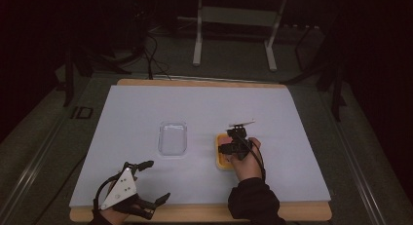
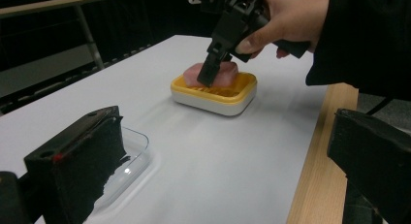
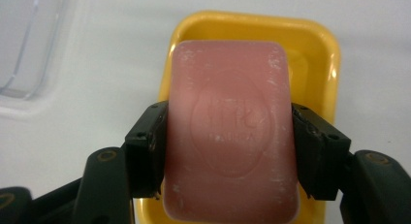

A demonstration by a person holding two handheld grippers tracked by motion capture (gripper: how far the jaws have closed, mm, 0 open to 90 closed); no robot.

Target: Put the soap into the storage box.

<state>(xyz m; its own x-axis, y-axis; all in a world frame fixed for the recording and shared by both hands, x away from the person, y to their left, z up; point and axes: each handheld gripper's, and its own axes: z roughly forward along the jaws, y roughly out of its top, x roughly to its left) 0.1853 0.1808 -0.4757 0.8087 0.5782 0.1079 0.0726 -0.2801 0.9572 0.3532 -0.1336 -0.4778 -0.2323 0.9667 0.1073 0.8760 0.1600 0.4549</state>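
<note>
A pink soap bar (image 3: pixel 230 127) sits low over a yellow soap dish (image 3: pixel 315 64) with a white base (image 2: pixel 218 100). My right gripper (image 3: pixel 228 151) is shut on the bar, its black pads (image 3: pixel 148 146) pressing on the two long sides. From above, that gripper (image 1: pixel 234 144) points down at the dish (image 1: pixel 222 161), right of the table's middle. In the left gripper view the soap (image 2: pixel 229 73) looks level with the dish rim; whether it rests on the ribs I cannot tell. My left gripper (image 1: pixel 159 179) lies open at the near left edge, nothing between its jaws.
A clear plastic tray (image 1: pixel 173 138) lies left of the dish on the white sheet (image 1: pixel 146 108), near my left jaw (image 2: pixel 131 158). The wooden table edge (image 2: pixel 320 151) runs along the near side. Metal frame legs (image 1: pixel 197 40) stand beyond the table.
</note>
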